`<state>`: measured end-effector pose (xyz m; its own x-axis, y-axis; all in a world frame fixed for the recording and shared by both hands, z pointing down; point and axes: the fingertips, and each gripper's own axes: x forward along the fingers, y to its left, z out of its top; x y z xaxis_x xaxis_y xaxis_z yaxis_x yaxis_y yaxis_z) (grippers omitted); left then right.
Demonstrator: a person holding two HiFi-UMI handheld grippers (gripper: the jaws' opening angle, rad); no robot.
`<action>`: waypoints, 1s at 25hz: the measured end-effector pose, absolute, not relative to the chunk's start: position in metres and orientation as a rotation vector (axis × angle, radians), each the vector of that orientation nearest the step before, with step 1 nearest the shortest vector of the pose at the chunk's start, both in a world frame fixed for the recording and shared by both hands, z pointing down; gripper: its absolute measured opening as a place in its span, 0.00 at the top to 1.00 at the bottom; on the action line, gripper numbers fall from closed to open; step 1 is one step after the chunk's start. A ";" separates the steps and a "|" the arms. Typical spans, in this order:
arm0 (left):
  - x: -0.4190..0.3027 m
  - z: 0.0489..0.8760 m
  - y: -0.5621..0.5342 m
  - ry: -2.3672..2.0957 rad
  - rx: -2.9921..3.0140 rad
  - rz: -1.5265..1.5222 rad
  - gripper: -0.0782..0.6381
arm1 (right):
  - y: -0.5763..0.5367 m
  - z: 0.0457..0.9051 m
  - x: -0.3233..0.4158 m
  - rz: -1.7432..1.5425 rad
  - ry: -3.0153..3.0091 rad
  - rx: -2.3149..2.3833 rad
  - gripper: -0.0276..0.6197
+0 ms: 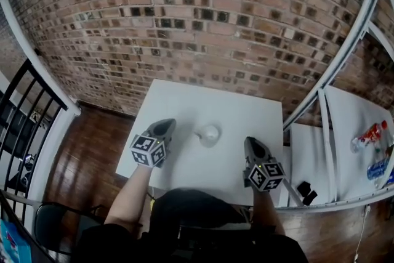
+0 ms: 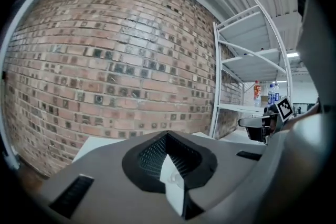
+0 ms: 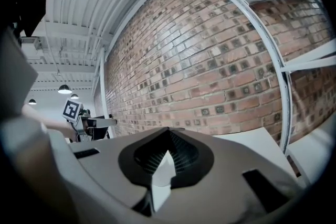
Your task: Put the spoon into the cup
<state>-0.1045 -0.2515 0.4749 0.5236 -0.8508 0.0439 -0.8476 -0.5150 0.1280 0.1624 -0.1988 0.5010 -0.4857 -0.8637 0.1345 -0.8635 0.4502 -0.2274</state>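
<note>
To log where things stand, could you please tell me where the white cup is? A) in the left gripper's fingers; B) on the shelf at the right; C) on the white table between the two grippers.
C: the head view shows the cup on the white table between the left gripper and the right gripper, held by neither.

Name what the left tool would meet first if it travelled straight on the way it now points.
Probably the brick wall. The left tool points level over the white table, passing left of the cup; depth is uncertain.
</note>
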 end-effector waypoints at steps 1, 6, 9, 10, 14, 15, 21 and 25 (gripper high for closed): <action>-0.111 0.470 -0.249 -1.495 2.617 -0.055 0.89 | -0.198 0.501 0.159 -0.416 2.682 -1.584 0.95; -0.149 0.448 -0.229 -1.634 2.565 -0.185 0.89 | -0.194 0.506 0.153 -0.433 2.696 -1.573 0.95; -0.168 0.449 -0.214 -1.681 2.555 -0.221 0.89 | -0.193 0.511 0.153 -0.419 2.704 -1.584 0.95; -0.171 0.452 -0.208 -1.692 2.559 -0.213 0.89 | -0.191 0.514 0.153 -0.417 2.710 -1.589 0.95; -0.178 0.456 -0.198 -1.707 2.564 -0.196 0.89 | -0.187 0.511 0.154 -0.384 2.716 -1.615 0.95; -0.179 0.456 -0.197 -1.709 2.558 -0.199 0.89 | -0.187 0.508 0.153 -0.374 2.717 -1.615 0.95; -0.178 0.455 -0.191 -1.686 2.565 -0.178 0.89 | -0.185 0.501 0.151 -0.352 2.721 -1.610 0.95; -0.175 0.458 -0.185 -1.668 2.561 -0.187 0.89 | -0.180 0.503 0.151 -0.357 2.724 -1.621 0.95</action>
